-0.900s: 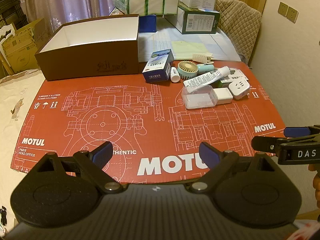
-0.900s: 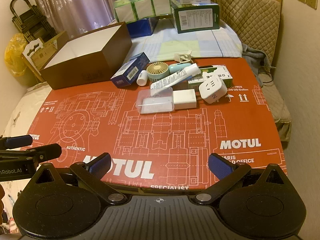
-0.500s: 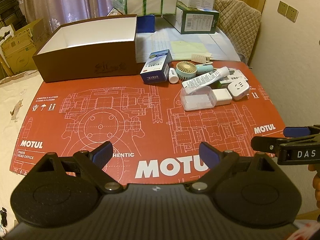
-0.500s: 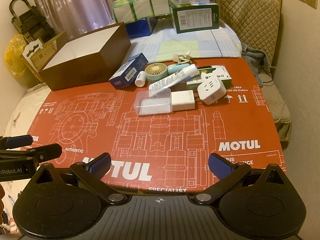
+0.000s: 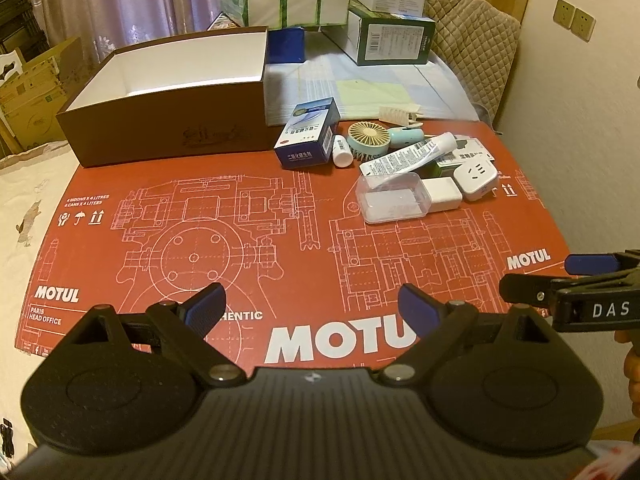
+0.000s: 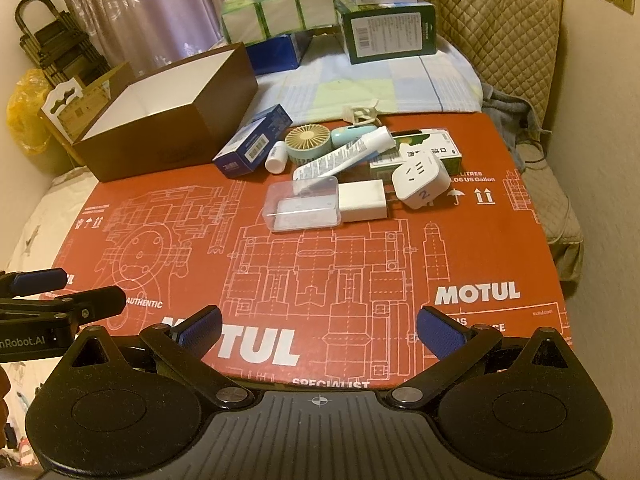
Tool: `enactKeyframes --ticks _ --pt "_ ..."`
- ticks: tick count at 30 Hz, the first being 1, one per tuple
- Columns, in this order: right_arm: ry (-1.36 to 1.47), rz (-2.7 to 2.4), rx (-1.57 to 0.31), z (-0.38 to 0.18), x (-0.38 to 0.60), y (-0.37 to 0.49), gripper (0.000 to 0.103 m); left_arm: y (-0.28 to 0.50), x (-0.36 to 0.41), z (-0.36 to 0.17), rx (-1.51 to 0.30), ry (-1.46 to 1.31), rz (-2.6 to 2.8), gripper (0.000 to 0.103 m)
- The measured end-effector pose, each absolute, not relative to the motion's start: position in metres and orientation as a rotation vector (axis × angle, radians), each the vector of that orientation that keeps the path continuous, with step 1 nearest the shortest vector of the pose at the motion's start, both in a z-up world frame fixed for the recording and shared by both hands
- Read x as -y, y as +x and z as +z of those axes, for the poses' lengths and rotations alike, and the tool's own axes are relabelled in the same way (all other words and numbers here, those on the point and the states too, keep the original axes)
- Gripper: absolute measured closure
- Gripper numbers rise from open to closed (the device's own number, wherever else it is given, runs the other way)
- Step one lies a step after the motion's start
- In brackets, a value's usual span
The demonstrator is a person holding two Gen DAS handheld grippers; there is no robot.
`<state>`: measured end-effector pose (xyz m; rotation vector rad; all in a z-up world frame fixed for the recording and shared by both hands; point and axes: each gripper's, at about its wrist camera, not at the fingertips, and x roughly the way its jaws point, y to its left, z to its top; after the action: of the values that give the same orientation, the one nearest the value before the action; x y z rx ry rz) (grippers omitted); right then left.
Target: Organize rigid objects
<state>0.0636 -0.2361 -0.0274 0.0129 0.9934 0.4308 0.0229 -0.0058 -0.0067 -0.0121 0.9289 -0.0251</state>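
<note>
A cluster of small items lies on the red mat (image 5: 200, 220): a blue carton (image 5: 306, 140), a small white bottle (image 5: 342, 152), a mint hand fan (image 5: 370, 138), a white tube (image 5: 408, 156), a clear plastic case (image 5: 394, 202), a white charger (image 5: 442, 196) and a white plug adapter (image 5: 476, 174). An open brown box (image 5: 168, 120) with a white inside stands at the back left. My left gripper (image 5: 312, 312) and right gripper (image 6: 320, 330) are both open and empty, over the mat's near edge, well short of the items.
Behind the mat lie green tissue packs (image 5: 284, 0), a green carton (image 5: 390, 38), a blue box (image 5: 286, 46) and a white clip (image 5: 400, 114). A quilted chair (image 6: 500, 20) stands at the back right. Cardboard boxes (image 5: 28, 96) stand at the left.
Both views have drawn back slightly and the items sit a little higher in frame. Nothing on the mat has moved. Both grippers stay open.
</note>
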Motion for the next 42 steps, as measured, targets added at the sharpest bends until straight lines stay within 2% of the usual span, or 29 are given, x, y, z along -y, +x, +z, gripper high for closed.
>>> enactKeyframes --ticks 24,37,42 --pt "0.044 0.416 -0.995 -0.030 0.232 0.089 0.002 0.067 0.001 -0.010 -0.932 0.024 -0.065 0.012" --pt "0.159 0.332 -0.885 -0.043 0.263 0.127 0.002 0.130 -0.012 -0.030 -0.919 0.065 -0.149 0.012" --pt "0.181 0.309 -0.852 -0.056 0.268 0.145 0.020 0.159 -0.018 -0.041 -0.919 0.060 -0.188 0.013"
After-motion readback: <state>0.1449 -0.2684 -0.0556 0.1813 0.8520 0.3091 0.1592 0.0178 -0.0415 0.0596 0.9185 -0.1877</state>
